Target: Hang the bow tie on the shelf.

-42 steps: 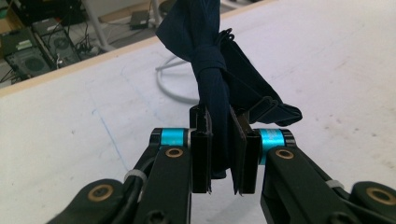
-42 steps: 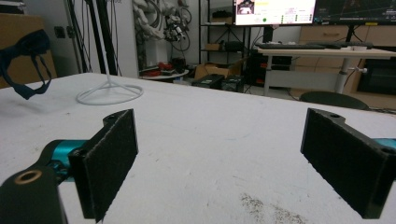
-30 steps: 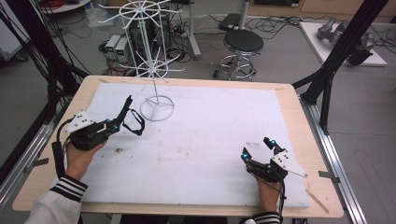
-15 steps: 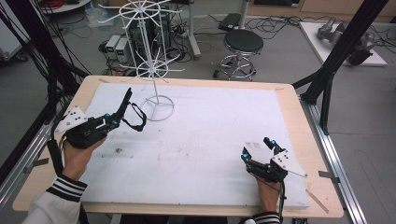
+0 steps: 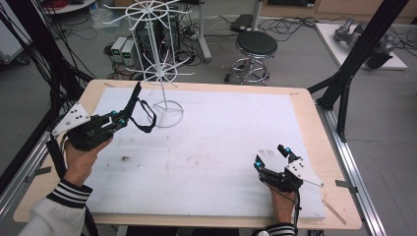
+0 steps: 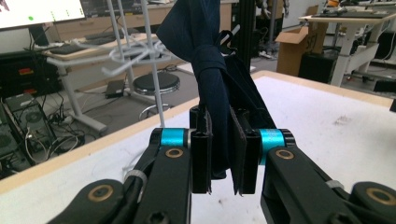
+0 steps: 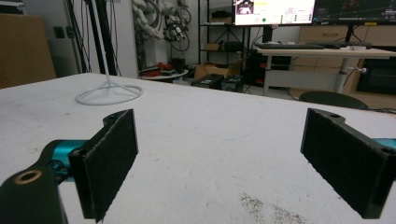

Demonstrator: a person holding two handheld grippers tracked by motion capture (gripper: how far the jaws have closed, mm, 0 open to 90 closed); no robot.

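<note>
High view: bare board (image 5: pixel 221 147) between tongs

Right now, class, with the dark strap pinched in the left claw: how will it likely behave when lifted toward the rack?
The dark strap is probably floppy: it folds and knots above the left claw. It looks light, since its loop hangs freely. The white wire rack seems slender, so a snag might tip it.

High view overhead facing forward, claw views low, sharing white rack (image 5: pixel 156 59)
</note>
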